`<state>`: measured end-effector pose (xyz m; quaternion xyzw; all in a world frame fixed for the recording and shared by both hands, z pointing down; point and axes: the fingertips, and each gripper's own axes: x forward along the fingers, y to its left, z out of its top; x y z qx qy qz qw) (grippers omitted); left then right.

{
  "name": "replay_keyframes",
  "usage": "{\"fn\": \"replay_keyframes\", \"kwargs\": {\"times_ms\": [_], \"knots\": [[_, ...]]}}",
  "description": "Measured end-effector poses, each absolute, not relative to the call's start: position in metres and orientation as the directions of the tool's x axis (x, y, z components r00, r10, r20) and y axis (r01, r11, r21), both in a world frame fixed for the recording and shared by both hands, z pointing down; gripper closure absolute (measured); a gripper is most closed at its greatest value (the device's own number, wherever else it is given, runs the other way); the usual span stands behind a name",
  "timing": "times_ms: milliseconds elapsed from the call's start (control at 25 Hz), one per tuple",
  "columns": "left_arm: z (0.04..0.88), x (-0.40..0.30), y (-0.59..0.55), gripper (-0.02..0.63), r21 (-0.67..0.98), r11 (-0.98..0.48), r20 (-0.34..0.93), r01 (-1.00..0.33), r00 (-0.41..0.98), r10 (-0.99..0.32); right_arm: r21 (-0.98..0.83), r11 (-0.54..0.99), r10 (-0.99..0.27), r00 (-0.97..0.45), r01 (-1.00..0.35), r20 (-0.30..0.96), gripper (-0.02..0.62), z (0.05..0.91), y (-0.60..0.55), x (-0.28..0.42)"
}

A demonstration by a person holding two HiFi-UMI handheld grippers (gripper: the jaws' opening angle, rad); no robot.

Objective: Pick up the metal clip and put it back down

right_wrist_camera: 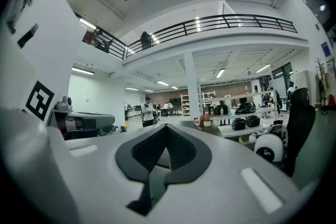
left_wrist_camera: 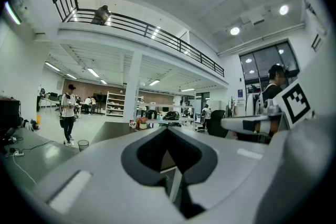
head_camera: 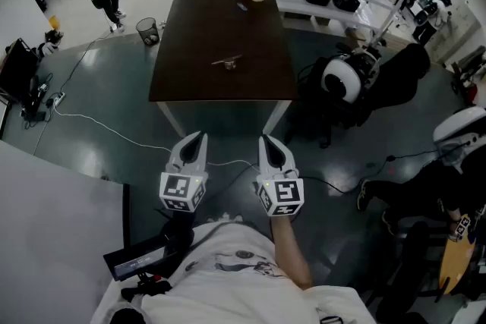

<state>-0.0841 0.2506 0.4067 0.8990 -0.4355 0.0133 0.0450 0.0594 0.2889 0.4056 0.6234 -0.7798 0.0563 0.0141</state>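
The metal clip [head_camera: 228, 62], far off on the counter [head_camera: 190, 83], is probably light, stiff and slick; pinch its raised handle. Both the left tongs [head_camera: 196, 142] and right tongs [head_camera: 267, 142] are closed, empty.

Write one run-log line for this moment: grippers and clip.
left gripper: shut, empty | right gripper: shut, empty | metal clip: lying on dark table, beyond both

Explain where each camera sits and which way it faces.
Head view: on the head, steeply down on the dark brown rectangular table, small metal clip, left gripper, right gripper, white shirt.
Left gripper view: on the left gripper, forward along its shut jaws; right gripper beside.
Right gripper view: mirrored, left gripper beside.
All share the table.
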Motion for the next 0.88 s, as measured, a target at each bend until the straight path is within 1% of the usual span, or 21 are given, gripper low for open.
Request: {"fn": "replay_keyframes", "kwargs": {"times_ms": [400,600,880], "knots": [[0.410,-0.085,0.248,0.607,0.079,-0.603,0.085,-0.794,0.608,-0.789,-0.073,0.238,-0.963,-0.245,-0.968,0.107,0.597,0.407,0.286,0.058],[0.419,-0.080,0.255,0.607,0.086,-0.585,0.109,-0.806,0.591,-0.799,-0.111,0.283,-0.950,-0.295,-0.953,0.103,0.595,0.413,0.292,0.059],[0.438,-0.069,0.266,0.607,0.102,-0.560,0.159,-0.822,0.569,-0.807,-0.148,0.299,-0.936,-0.320,-0.943,0.144,0.594,0.429,0.296,0.068]]}}
